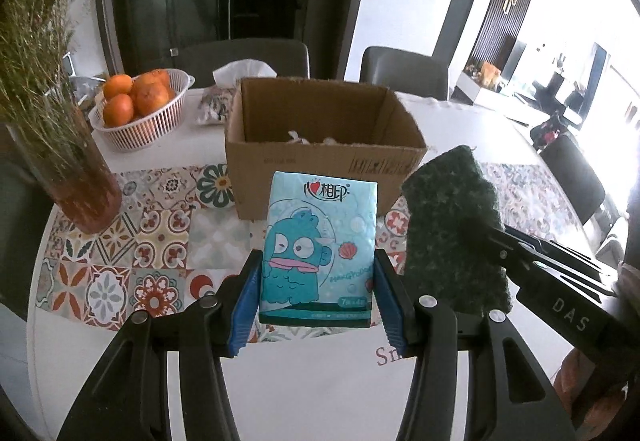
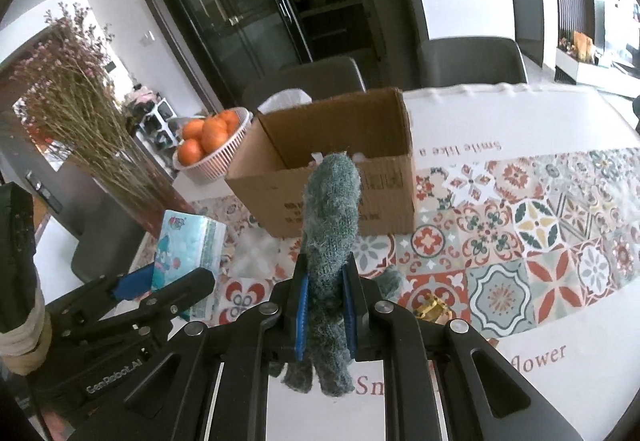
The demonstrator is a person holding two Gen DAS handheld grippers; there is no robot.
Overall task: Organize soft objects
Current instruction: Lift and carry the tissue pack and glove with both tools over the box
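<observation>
My left gripper (image 1: 316, 281) is shut on a blue tissue pack (image 1: 318, 245) with a cartoon fish, held upright above the table in front of an open cardboard box (image 1: 324, 157). The pack also shows in the right wrist view (image 2: 188, 249). My right gripper (image 2: 325, 305) is shut on a dark green scouring pad (image 2: 330, 233), held upright on edge; the pad appears at the right in the left wrist view (image 1: 452, 229). The box (image 2: 340, 169) stands just beyond both grippers, with some white items inside.
A white basket of oranges (image 1: 140, 109) and a tissue bag (image 1: 224, 97) stand behind the box at left. A vase of dried flowers (image 1: 60, 145) stands at the left. A patterned tile cloth (image 2: 520, 233) covers the table. Chairs (image 1: 404, 73) stand behind.
</observation>
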